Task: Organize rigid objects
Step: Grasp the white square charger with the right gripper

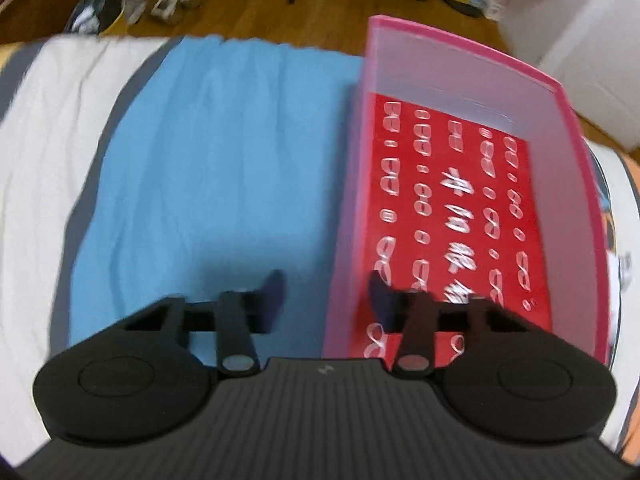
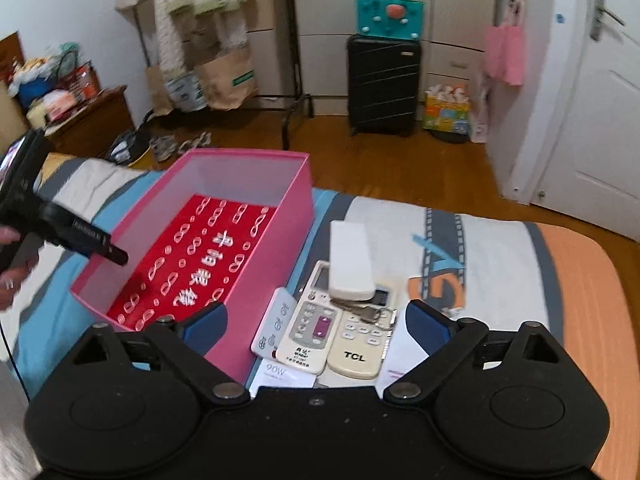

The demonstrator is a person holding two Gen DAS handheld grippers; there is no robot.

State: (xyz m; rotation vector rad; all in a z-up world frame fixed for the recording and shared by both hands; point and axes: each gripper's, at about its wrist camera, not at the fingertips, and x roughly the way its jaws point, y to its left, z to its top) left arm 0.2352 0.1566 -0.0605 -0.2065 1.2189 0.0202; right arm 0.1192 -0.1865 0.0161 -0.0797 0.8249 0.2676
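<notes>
An open pink box with a red patterned bottom lies on the bed. My left gripper straddles its left wall: one finger is inside the box and the other hangs outside over the blue sheet, clear of the wall. The right wrist view shows the same pink box with a finger of the left gripper over its left rim. My right gripper is open above a pile: a white remote, a beige remote, a TCL remote and keys.
A small white remote and a white card lie beside the box. The bed's edge borders wooden floor. Further back stand a black suitcase, a clothes rack and a white door. A hand holds the left gripper.
</notes>
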